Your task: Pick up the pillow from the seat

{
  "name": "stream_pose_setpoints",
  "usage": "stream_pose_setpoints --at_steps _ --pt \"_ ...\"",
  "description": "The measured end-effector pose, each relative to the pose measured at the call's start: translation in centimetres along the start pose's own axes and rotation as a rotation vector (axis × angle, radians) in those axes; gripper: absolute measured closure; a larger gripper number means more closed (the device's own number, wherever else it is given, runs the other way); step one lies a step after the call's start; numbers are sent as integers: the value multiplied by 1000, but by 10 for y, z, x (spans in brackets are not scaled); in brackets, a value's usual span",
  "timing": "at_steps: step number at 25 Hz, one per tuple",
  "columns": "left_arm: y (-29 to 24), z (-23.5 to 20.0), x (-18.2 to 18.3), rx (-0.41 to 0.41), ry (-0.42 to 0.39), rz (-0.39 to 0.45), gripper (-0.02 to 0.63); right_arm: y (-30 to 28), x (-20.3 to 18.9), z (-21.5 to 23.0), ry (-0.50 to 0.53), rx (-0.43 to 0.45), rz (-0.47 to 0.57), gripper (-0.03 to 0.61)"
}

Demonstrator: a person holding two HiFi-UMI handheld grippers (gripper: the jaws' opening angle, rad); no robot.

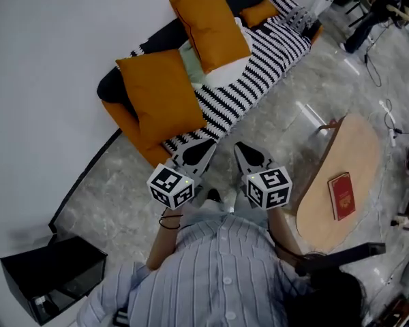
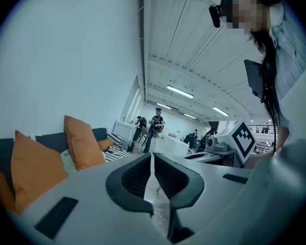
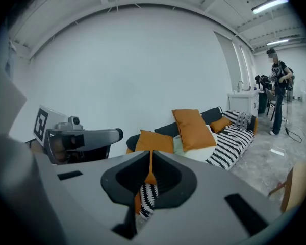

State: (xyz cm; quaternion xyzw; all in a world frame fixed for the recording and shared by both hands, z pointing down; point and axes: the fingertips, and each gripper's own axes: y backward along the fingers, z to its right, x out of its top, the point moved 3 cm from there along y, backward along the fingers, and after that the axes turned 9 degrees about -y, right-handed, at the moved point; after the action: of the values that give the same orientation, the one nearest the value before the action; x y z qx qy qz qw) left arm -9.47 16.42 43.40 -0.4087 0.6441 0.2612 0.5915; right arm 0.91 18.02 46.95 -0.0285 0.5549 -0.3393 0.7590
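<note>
On the striped sofa (image 1: 259, 67) an orange pillow (image 1: 160, 94) leans at the near end, and a second orange pillow (image 1: 211, 26) stands further along. A pale cushion (image 1: 191, 63) lies between them and a small orange one (image 1: 259, 11) sits at the far end. My left gripper (image 1: 210, 144) and right gripper (image 1: 238, 146) hover side by side over the floor just short of the sofa's front edge, both shut and empty. In the left gripper view the jaws (image 2: 152, 160) are closed, with the pillows (image 2: 33, 170) off to the left. The right gripper (image 3: 151, 154) points at the near pillow (image 3: 154, 141).
An oval wooden table (image 1: 347, 155) with a red book (image 1: 342, 195) stands to the right. A black box (image 1: 51, 274) sits by the wall at lower left. People (image 1: 375, 5) stand far behind the sofa. A marble floor (image 1: 123, 196) lies between me and the sofa.
</note>
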Motion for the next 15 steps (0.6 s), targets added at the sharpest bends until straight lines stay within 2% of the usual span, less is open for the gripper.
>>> stream_pose_setpoints --at_steps 6,15 --pt "-42 -15 3 26 10 -11 602 -18 22 44 -9 13 -7 549" --pt "-152 -64 36 131 2 23 602 -68 105 137 69 98 -22 549"
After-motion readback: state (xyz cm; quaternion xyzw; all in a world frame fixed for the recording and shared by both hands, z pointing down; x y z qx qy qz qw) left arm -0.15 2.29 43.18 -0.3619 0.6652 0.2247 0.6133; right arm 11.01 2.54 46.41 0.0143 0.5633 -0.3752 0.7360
